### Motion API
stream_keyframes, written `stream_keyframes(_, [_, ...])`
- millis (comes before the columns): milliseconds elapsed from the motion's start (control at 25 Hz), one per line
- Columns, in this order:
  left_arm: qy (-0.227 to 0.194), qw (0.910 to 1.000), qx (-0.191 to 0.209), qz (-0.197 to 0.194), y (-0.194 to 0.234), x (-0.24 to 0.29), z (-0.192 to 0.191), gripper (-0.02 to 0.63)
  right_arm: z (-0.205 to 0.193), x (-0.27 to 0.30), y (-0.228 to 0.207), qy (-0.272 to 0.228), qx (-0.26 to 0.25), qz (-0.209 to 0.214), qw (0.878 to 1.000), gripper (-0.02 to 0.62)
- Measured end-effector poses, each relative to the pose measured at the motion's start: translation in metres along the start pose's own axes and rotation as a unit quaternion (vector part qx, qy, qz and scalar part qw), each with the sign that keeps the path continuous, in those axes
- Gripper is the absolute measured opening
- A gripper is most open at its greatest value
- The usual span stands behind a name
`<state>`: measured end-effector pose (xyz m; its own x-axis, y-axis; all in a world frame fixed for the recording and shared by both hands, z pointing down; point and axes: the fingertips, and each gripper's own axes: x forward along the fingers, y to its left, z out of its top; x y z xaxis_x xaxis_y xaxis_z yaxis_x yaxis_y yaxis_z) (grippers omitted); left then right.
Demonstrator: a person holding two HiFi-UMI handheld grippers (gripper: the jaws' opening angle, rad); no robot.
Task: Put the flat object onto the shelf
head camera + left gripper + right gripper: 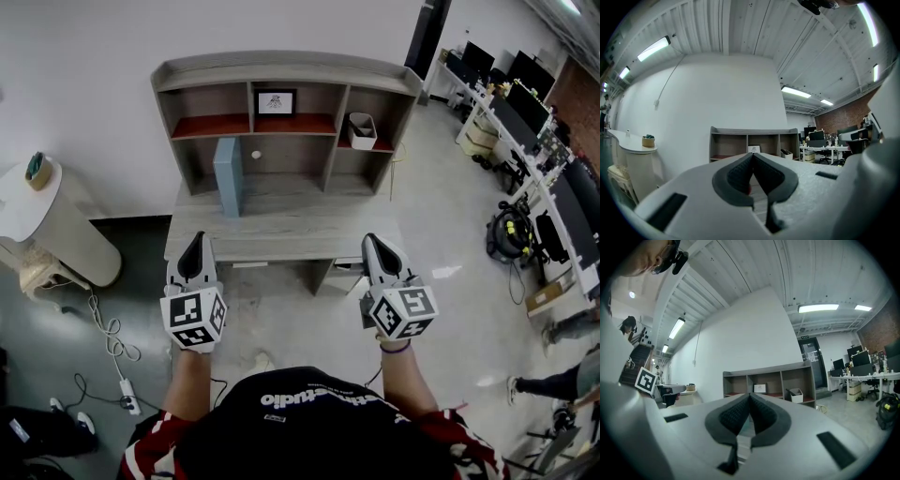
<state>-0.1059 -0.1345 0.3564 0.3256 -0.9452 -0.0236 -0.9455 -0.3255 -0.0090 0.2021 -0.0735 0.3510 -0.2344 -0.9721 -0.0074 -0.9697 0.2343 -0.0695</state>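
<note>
Your left gripper — a grey two-jaw claw with a black-and-white marker cube at its back — is held level. Its dark ribbed pads are pressed together with nothing between them. Your right gripper, built the same way, has its jaws closed too, also on nothing. Both point toward the furniture ahead and sit well apart from each other.

A wide grey wooden desk stands in front of you against a white wall. On the back of it rests a grey wooden shelf unit divided into open compartments, and the upper ones have reddish-brown boards. To the left of the desk is a white round-topped counter.

The task's object — a tall, thin blue-grey flat panel — stands upright on its edge on the desk top. It is in front of the lower left opening of the shelf unit, and neither gripper touches it.

A small white bin sits on the right-hand red board. A dark picture frame with a pale print stands in the upper middle compartment.
</note>
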Motion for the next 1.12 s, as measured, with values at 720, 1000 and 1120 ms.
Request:
stream_keyframes(720, [0.006,0.9992,-0.031,-0.025,-0.011,-0.005,-0.006,0.006,0.0,-0.005,-0.006,0.006,-0.014,-0.007,1.0,0.0])
stream_keyframes(1000, [0.004,0.9987,-0.033,-0.039,-0.015,-0.005,-0.004,0.006,0.002,-0.006,-0.009,0.006,-0.013,-0.01,1.0,0.0])
stream_keyframes(1120, [0.001,0.9987,-0.028,-0.043,-0.016,-0.005,-0.004,0.006,0.001,-0.005,-0.009,0.008,-0.013,-0.011,1.0,0.0])
